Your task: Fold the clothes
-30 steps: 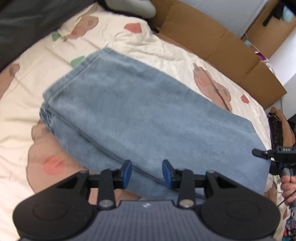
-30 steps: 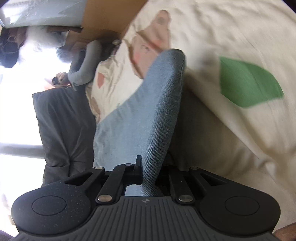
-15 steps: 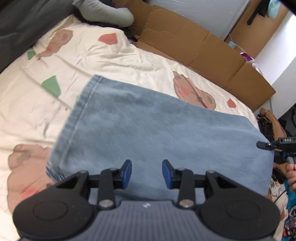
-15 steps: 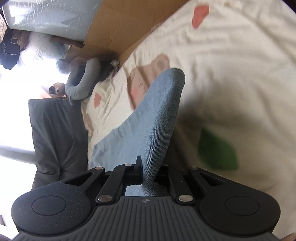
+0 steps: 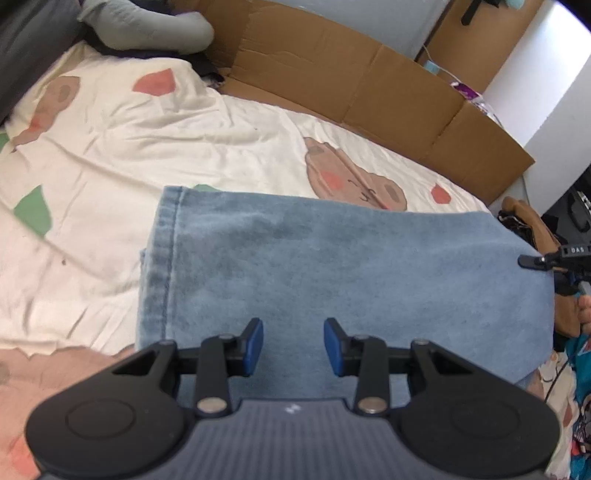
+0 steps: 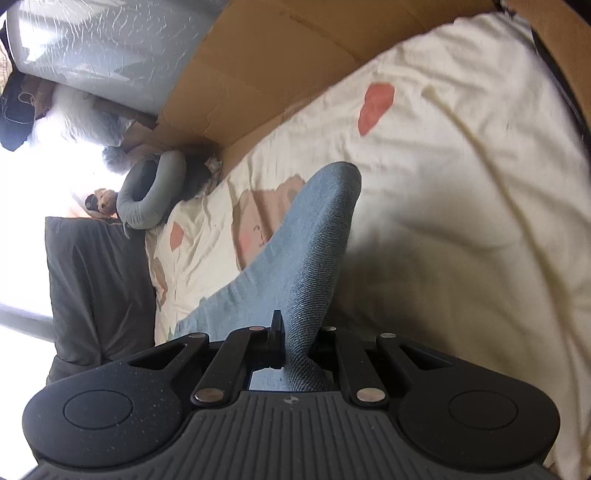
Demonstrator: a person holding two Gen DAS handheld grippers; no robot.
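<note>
Currently left gripper [image 5: 293,347] jaws released, blue pads apart, hovering over the near edge of the jeans [image 5: 332,266]. Right gripper [image 6: 295,343] jaws clenched on a pinched denim fold, lifting the jeans' right end off the bed [image 5: 166,147]. Cardboard [image 5: 369,85] lines the far side, grey pillow [image 5: 147,27] far left.

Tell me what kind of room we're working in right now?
Most likely a bedroom in a home. The denim garment is spread on a bed with a cartoon-print sheet, a grey bolster pillow lies at its far end, and flattened cardboard boxes line the bedside.
</note>
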